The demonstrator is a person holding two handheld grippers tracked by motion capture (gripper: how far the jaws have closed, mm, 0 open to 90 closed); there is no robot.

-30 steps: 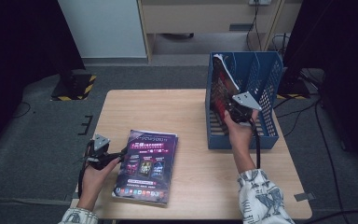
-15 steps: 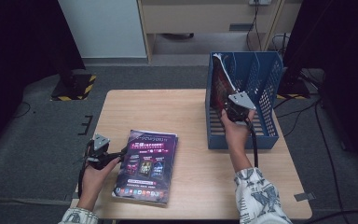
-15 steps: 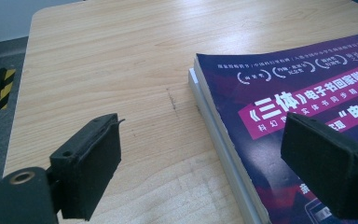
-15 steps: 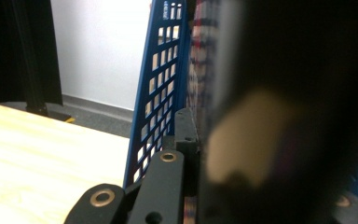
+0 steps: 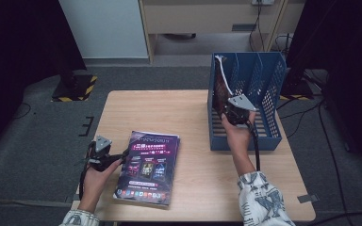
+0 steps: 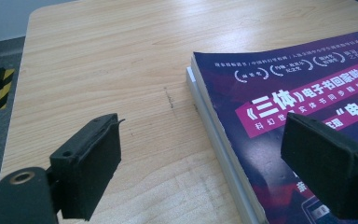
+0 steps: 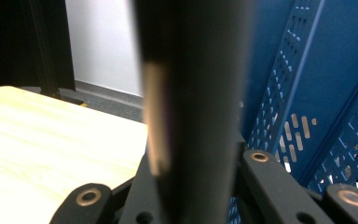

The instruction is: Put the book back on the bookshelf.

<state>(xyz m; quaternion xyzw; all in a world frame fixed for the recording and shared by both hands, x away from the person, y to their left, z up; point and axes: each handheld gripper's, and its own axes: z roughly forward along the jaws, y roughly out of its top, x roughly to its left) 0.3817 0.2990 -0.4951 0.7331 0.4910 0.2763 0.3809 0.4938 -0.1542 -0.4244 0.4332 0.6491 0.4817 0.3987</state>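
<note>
Blue perforated plastic forms the file rack [image 5: 268, 94] at the table's [image 5: 169, 108] far right corner, its dividers slotted and upright. Standing in its leftmost compartment is a dark book [image 5: 222, 89], white edge showing at the top — the right gripper [image 5: 233, 109] is at it, jaws having just begun to ease apart, the book between them; whether the pads press it I cannot tell. In the right gripper view the book [image 7: 191, 93] is a blurred dark slab, cover unreadable. Pale wood-grain table carries a glossy purple magazine [image 5: 147, 165] lying flat near the front edge. Beside its left edge the left gripper [image 5: 122, 157] sits with jaws wide, holding nothing — one padded finger [image 6: 328, 165] hides part of the cover [image 6: 298, 107].
</note>
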